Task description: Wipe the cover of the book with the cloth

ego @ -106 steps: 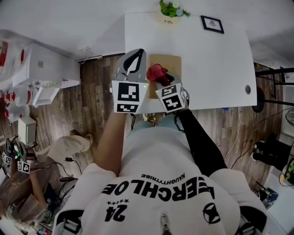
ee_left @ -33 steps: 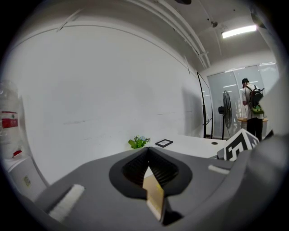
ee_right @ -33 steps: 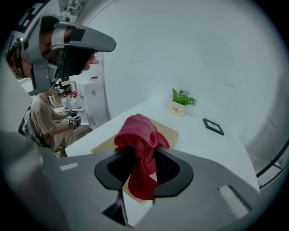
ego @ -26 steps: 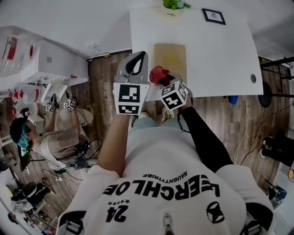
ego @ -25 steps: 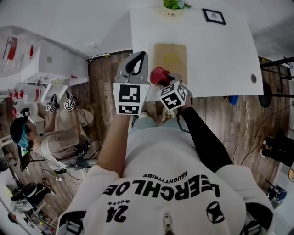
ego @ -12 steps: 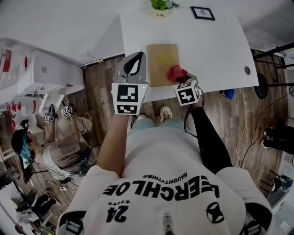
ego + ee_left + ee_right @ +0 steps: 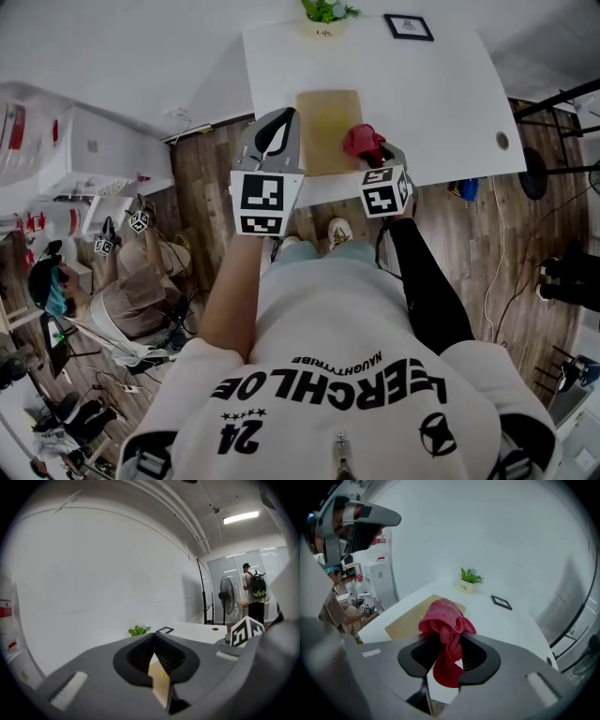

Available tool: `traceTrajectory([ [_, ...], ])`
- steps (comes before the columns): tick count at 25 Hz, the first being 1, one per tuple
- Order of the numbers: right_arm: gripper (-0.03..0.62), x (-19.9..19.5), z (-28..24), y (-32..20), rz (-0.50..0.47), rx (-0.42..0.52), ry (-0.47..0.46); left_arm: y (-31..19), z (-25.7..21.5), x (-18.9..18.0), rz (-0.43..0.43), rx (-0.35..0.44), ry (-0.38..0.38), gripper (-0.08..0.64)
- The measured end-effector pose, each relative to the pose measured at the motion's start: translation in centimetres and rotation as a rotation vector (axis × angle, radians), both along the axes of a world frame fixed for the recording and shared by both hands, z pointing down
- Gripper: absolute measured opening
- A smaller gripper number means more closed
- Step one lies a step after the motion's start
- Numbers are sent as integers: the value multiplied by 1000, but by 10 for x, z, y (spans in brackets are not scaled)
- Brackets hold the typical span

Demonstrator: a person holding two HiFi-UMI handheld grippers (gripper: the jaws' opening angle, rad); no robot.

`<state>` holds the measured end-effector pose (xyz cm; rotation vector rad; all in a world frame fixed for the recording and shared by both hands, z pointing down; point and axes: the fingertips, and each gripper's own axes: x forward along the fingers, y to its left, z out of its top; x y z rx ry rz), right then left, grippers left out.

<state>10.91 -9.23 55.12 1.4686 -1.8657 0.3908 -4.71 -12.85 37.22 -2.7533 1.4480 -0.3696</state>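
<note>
A tan book (image 7: 326,129) lies flat on the white table (image 7: 441,94), near its front edge. My right gripper (image 7: 372,155) is shut on a bunched red cloth (image 7: 363,141), which sits at the book's near right edge. In the right gripper view the cloth (image 7: 445,620) bulges above the jaws and hangs down between them, with the book (image 7: 410,620) just beyond on the left. My left gripper (image 7: 280,120) hovers off the table's left front corner, shut and holding nothing. A sliver of the book (image 7: 160,679) shows past its closed tips (image 7: 153,637).
A small potted plant (image 7: 323,13) and a black picture frame (image 7: 408,26) stand at the table's far edge. A cable hole (image 7: 502,142) is at the table's right. A person sits on the wooden floor at the left (image 7: 122,295). A fan (image 7: 228,603) stands further off.
My right gripper has carried the red cloth from the book's near left part across to its right edge. The left gripper has stayed shut in the same place.
</note>
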Motion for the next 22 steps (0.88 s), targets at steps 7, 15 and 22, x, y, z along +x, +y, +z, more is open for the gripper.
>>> traceTrajectory([
  [7,109,-107,8,15,-251,-65,-123,7,-4,-23,-34,12,-18,57],
  [15,109,-127,34,30,-277,-155,-89,11,-1,-31,-37,-1,-33,57],
  [22,110,-70,37,33,-164,-184,-108,0,1,-13,3,-5,-13,58],
])
